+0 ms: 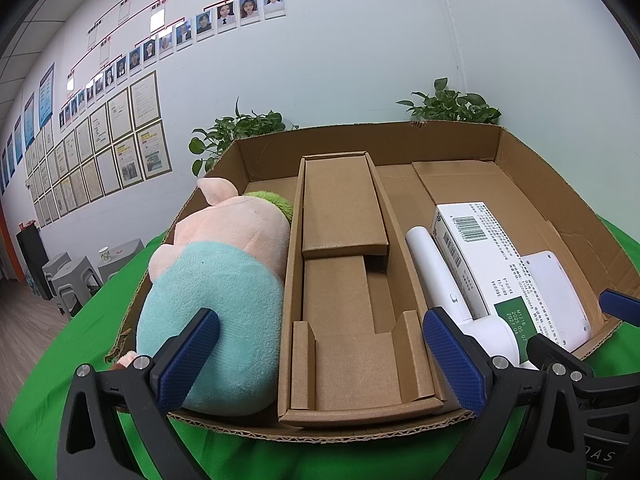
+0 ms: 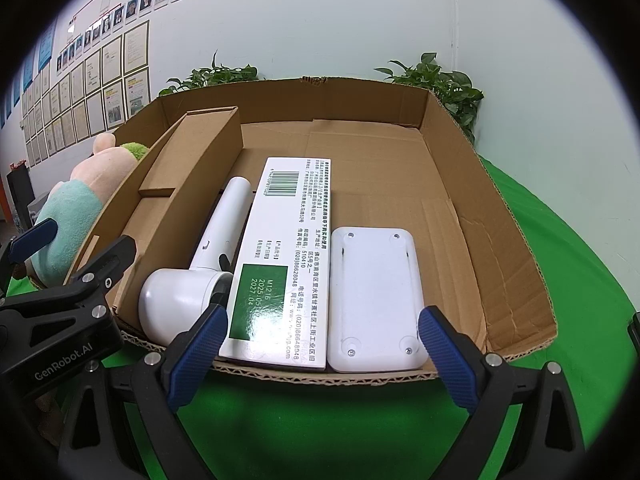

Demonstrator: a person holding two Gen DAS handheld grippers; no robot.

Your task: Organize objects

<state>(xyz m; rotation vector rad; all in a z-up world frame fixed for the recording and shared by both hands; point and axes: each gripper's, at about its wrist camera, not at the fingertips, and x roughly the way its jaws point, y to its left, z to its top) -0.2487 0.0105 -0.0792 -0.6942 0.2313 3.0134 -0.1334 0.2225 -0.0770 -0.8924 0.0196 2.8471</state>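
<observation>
A shallow cardboard tray lies on the green cloth. Inside it, from left to right, are a plush pig in a teal shirt, a brown cardboard insert box, a white handheld device, a white and green printed carton, and a flat white plastic unit. My left gripper is open at the tray's near edge, in front of the insert box. My right gripper is open in front of the carton and the white unit, holding nothing.
Green cloth covers the table around the tray. Two potted plants stand behind the tray against the white wall. Grey stools and a black cabinet stand at the far left. The tray's back right part is bare cardboard.
</observation>
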